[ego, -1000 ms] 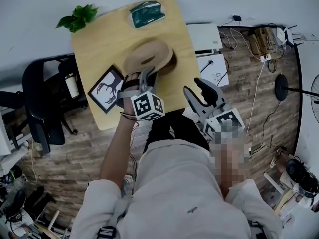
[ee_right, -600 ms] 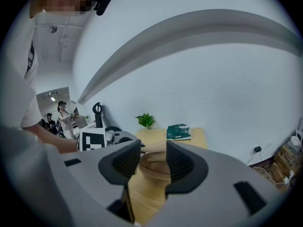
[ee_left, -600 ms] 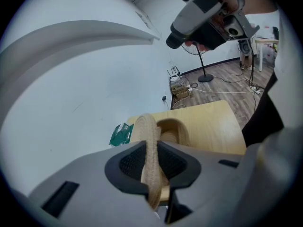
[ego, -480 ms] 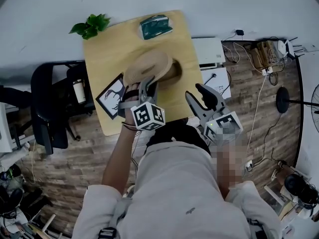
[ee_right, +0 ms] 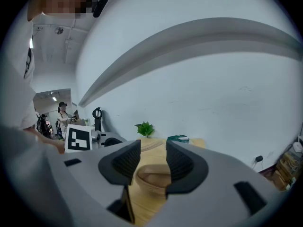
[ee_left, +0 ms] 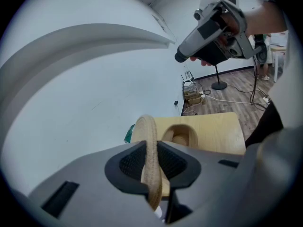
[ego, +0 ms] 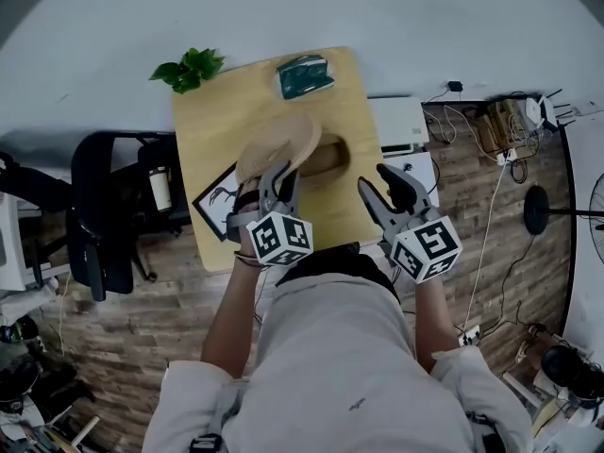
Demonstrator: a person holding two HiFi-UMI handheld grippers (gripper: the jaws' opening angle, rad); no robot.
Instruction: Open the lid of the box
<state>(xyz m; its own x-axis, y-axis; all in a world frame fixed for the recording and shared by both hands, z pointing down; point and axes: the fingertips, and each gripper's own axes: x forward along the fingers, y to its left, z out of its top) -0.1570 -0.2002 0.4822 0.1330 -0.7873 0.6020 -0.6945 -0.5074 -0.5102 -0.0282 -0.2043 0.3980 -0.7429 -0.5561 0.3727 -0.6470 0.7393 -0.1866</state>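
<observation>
A round tan wooden box stands on the light wooden table; its hollow inside shows in the left gripper view. My left gripper is shut on the rim of the box's flat round lid, which is lifted off and tilted to the left of the box. In the left gripper view the lid runs edge-on between the pads. My right gripper hovers open near the table's front right, with nothing between its fingers; the box lies beyond its jaws.
A green packet and a small plant sit at the table's far side. A black-framed picture lies at its left front. A black chair stands to the left, a white device and cables to the right.
The lid has swung further up and left off the box, so more of the box shows. The right gripper has drifted slightly toward the table. The head view has shifted.
</observation>
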